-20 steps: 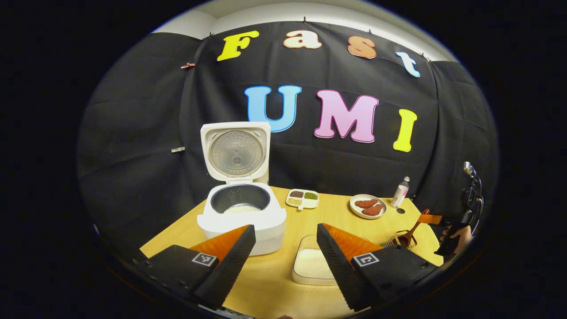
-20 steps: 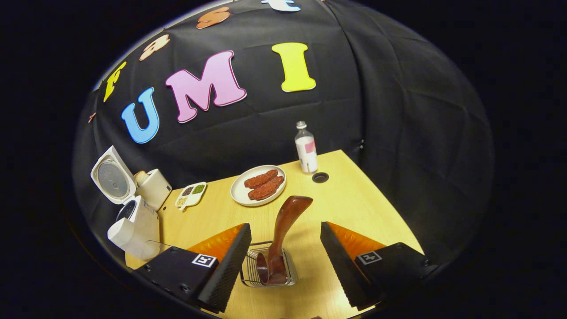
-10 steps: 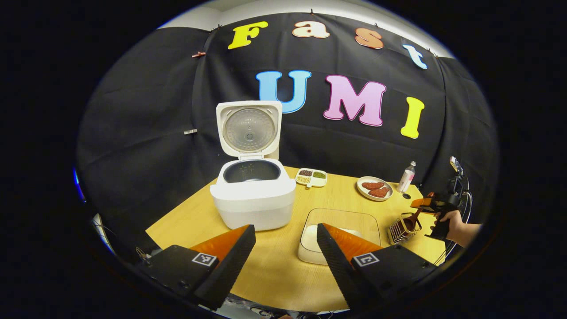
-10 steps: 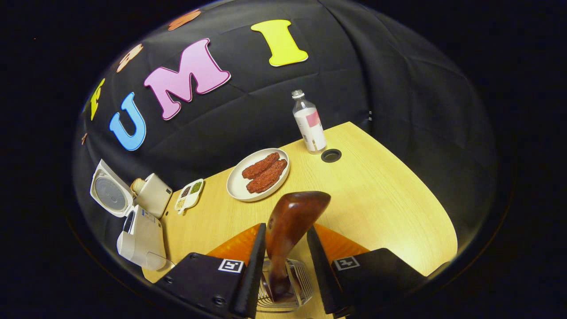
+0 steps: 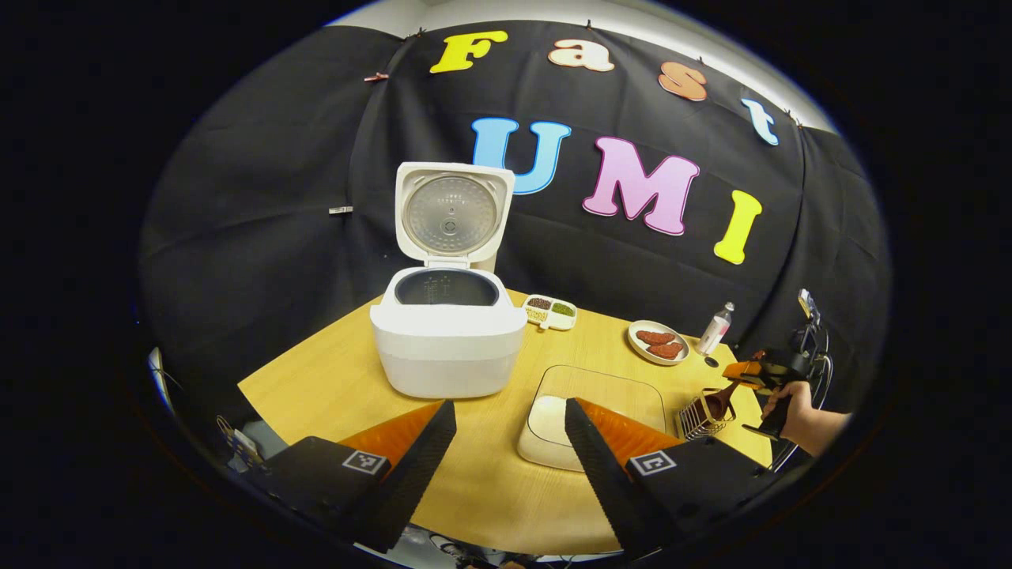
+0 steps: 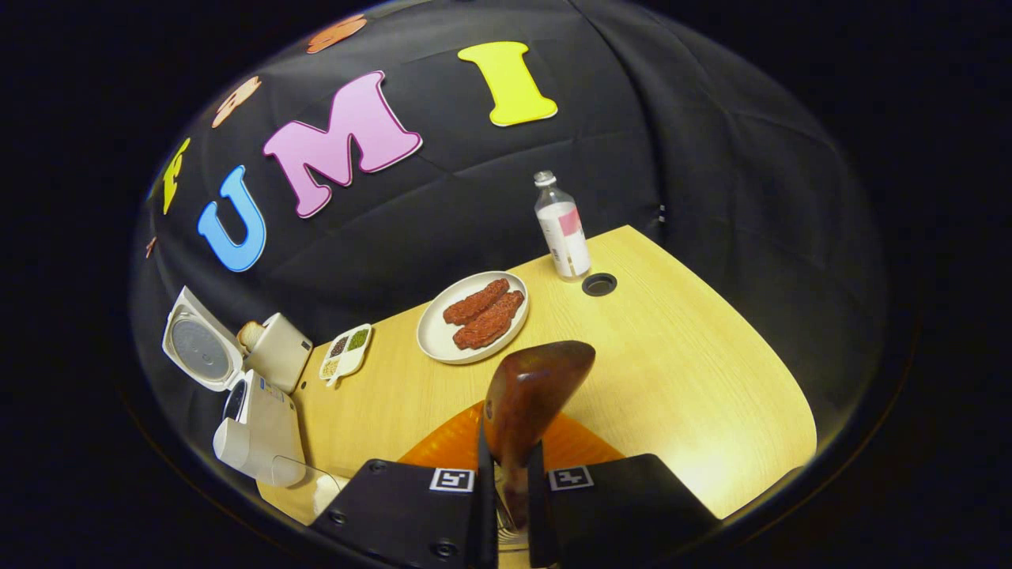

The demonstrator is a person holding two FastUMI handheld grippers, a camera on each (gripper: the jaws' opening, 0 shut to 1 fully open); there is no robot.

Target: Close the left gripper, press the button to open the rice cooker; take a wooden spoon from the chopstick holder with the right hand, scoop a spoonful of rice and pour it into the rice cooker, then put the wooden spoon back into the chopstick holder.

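Change since earlier frames: right gripper's jaws, wide apart a second ago, have drawn in onto the spoon handle; left gripper has pulled back from the cooker, jaw gap unchanged.
Right gripper (image 6: 512,506): jaws pinching the handle of the wooden spoon (image 6: 531,395) from both sides; also seen far right in the left gripper view, held by a hand (image 5: 798,407).
Wooden spoon: upright, bowl down inside the chopstick holder (image 5: 706,413); broad handle end rising above the jaws toward the camera.
Chopstick holder: wire basket near the desk's right front edge, just right of the rice dish.
Left gripper (image 5: 510,431): jaws spread, holding nothing, above the front of the desk (image 5: 332,379).
Rice cooker (image 5: 447,348): white, lid (image 5: 451,213) standing open and upright; dark inner pot visible; contents cannot be told.
Rice dish (image 5: 601,391): clear, square, shallow, white rice at the near side; between cooker and chopstick holder, partly behind the left gripper's right finger.
Divided tray (image 5: 550,311): small, white, compartments of dark, green and pale grains; just right of the cooker.
Plate (image 6: 473,316): white, two reddish-brown pieces on it.
Bottle (image 6: 561,229): clear, upright, near the desk's far edge beside a round hole (image 6: 598,284).
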